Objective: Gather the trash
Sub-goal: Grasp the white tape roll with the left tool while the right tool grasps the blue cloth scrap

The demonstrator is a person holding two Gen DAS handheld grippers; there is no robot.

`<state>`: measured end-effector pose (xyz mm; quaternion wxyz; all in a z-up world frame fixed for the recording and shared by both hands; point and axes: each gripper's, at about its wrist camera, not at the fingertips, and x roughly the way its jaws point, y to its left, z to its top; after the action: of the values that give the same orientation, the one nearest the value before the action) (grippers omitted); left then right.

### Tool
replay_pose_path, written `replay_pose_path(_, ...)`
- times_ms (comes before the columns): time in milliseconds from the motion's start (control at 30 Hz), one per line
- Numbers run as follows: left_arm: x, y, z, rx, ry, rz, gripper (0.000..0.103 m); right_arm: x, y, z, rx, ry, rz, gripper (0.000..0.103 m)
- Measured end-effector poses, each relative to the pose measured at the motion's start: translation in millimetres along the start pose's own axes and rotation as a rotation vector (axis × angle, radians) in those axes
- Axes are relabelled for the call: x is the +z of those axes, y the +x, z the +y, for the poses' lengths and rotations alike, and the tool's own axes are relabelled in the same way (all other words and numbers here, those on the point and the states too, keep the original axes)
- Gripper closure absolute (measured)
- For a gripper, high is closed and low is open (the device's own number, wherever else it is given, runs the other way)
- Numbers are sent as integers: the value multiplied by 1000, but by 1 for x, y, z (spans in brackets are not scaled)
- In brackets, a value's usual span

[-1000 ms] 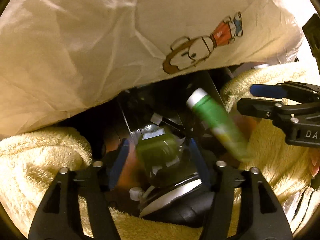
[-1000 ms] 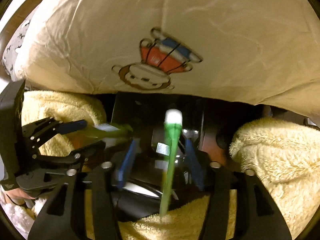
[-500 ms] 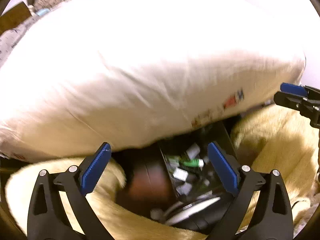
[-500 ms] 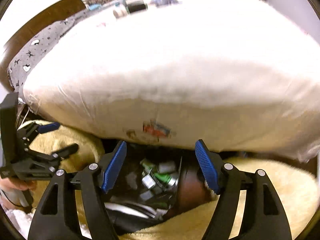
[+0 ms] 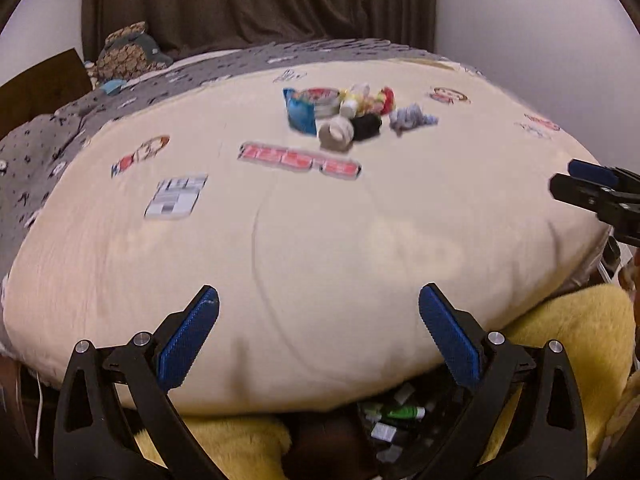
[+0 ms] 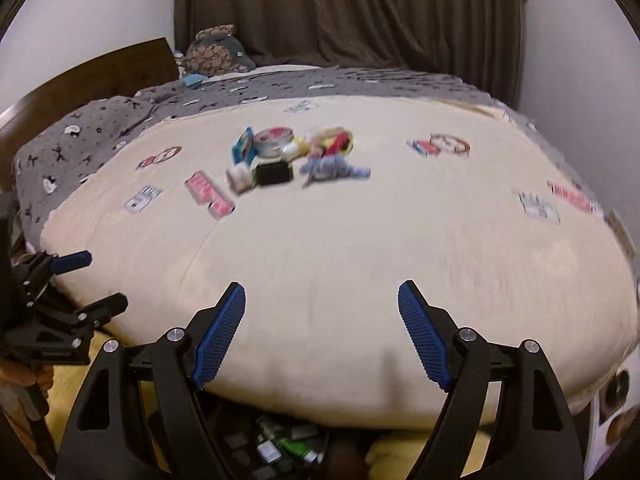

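We have both claws clear of the bin. One second ago each claw sat low over the dark bin with a green tube between or beside its jaws; now the left claw stands fully spread and empty, and the right claw is opening, with nothing between its pads. The green tube now lies inside the bin among other discarded pieces, at the lower centre of both frames. We judge this drop complete.

The views have tilted upward, so the cream bedspread fills the frame and the remaining trash pile appears in the upper centre. In the right wrist view the same pile sits upper centre-left. It holds a blue packet, a round tin, a roll of tape, a black item and a crumpled grey-blue wad; motion blur hides finer detail.

Surroundings:
- Printed patches on the bedspread, not trash
- Grey patterned sheet and a plush toy at the upper left
- Yellow fleece around the bin

The bulging bed edge overhangs part of the bin opening, and the pile lies well apart from both claws
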<state>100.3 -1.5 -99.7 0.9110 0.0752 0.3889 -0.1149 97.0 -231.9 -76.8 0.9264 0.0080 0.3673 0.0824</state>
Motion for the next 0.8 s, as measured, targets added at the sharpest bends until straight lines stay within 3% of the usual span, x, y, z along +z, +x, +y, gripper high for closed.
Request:
replay_pose_path(500,77,82,4,-23,-40,-45,10,68,103,-17,-2,0,-27,23)
replay_pose_path(800,104,125,1,-53,-30,-5,31,99,157,-14,-29,0,32,24)
